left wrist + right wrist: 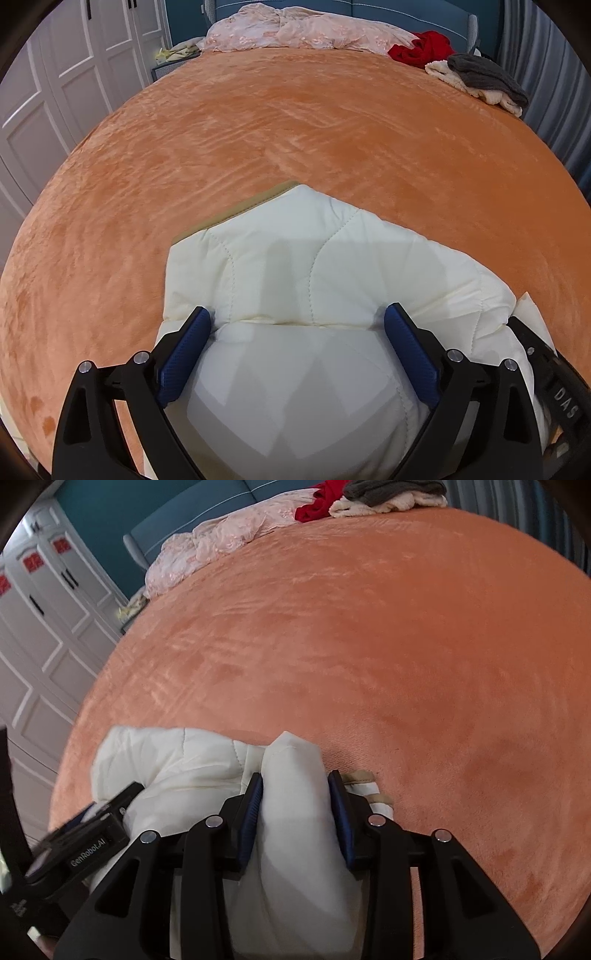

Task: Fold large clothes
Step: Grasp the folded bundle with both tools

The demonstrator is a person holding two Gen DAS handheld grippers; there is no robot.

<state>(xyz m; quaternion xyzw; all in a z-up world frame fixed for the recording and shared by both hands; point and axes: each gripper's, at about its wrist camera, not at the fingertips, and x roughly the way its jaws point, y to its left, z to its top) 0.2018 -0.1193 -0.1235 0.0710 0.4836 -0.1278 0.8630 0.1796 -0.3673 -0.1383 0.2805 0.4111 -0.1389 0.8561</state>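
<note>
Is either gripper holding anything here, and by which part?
The right gripper pinches a thick fold of the cream quilted jacket. The left gripper stands open astride it, holding nothing.

1. Bed (258, 122) fills both views, under an orange plush cover.
2. Teal padded headboard (388, 9) at the far end, teal wall (99, 506) beside it.
3. White panelled wardrobe (74, 62) on the left, dark handles.
4. Grey curtain (546, 55) on the right.
</note>
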